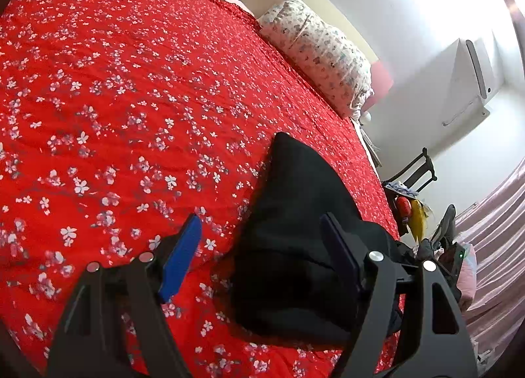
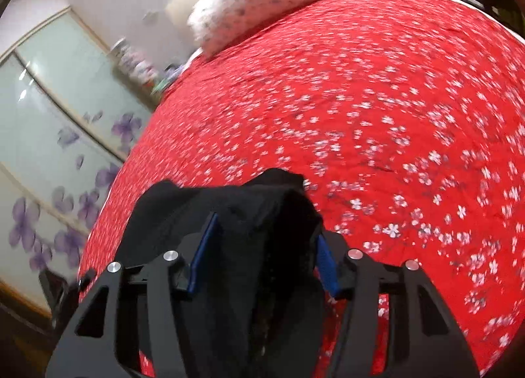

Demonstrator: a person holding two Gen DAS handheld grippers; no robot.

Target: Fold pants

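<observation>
The black pants (image 1: 295, 214) lie bunched on the red flowered bedspread (image 1: 131, 99), near its right edge. My left gripper (image 1: 259, 219) hovers over them, open: its left blue pad (image 1: 180, 260) is above bare bedspread and its right finger (image 1: 341, 246) is above the black cloth. In the right wrist view the black pants (image 2: 256, 214) fill the gap between the two blue pads (image 2: 201, 250) of my right gripper (image 2: 265, 226). The cloth bulges over the fingertips, touches both pads and hangs back toward the camera. This view is blurred.
A flowered pillow (image 1: 321, 50) lies at the head of the bed. A dark chair (image 1: 413, 174) with red and yellow things stands past the right edge, by a pink curtain (image 1: 498, 246). Glass wardrobe doors with purple flowers (image 2: 59, 148) stand along the other side.
</observation>
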